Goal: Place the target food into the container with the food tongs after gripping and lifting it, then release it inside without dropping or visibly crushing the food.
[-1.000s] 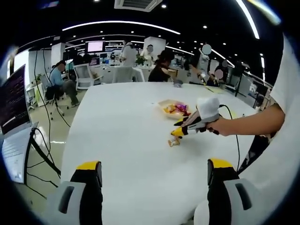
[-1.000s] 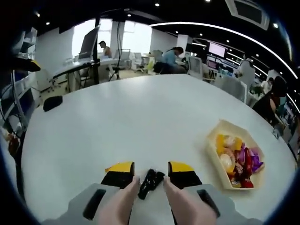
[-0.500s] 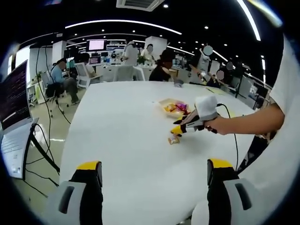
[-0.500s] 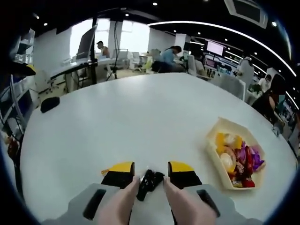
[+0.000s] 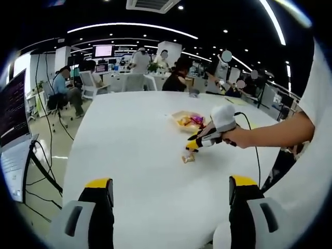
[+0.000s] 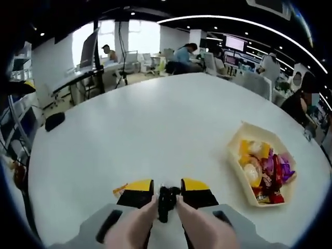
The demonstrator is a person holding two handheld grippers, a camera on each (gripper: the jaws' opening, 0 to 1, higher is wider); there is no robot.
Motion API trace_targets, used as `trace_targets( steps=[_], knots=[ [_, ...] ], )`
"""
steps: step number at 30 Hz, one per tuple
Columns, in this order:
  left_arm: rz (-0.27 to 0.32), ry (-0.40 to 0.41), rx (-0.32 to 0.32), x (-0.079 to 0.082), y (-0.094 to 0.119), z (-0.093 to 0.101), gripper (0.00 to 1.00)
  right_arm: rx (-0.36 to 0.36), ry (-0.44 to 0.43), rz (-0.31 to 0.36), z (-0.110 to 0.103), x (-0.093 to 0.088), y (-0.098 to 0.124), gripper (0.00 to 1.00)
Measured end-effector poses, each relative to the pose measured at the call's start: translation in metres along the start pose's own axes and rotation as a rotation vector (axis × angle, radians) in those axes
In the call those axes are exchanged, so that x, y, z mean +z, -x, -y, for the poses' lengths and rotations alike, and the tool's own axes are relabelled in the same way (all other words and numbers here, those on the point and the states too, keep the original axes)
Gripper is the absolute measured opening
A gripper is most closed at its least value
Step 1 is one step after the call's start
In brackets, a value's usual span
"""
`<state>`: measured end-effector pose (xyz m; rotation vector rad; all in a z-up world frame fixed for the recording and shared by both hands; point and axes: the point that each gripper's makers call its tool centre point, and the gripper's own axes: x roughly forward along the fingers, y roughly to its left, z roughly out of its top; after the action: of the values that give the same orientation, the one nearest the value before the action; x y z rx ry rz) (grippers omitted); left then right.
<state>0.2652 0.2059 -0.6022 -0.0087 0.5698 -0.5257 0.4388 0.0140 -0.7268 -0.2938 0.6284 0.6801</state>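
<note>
Since a second ago the right gripper (image 6: 167, 189) has narrowed onto black tongs (image 6: 165, 199); left gripper (image 5: 171, 193) stays apart. Candy (image 5: 189, 157) lies on the table (image 6: 155, 129) near the tray (image 6: 262, 168). Gripping step: next, lift gently.

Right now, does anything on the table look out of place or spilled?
One wrapped candy lies loose on the white table, outside the candy tray, just below the right gripper. Nothing looks spilled or damaged.

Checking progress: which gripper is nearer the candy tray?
Right. The right gripper hovers just short of the candy tray; the left gripper stays back near the table's edge.
</note>
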Motion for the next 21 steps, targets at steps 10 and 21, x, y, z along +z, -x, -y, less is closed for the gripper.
trace_targets(
  steps=[10, 21],
  knots=[
    [0.005, -0.021, -0.04, 0.006, -0.01, 0.019, 0.92, -0.01, -0.053, 0.049, 0.011, 0.015, 0.038, 0.2],
    [0.031, -0.064, -0.155, 0.024, -0.043, 0.06, 0.92, -0.078, -0.075, 0.095, 0.034, 0.008, 0.106, 0.2]
  ],
)
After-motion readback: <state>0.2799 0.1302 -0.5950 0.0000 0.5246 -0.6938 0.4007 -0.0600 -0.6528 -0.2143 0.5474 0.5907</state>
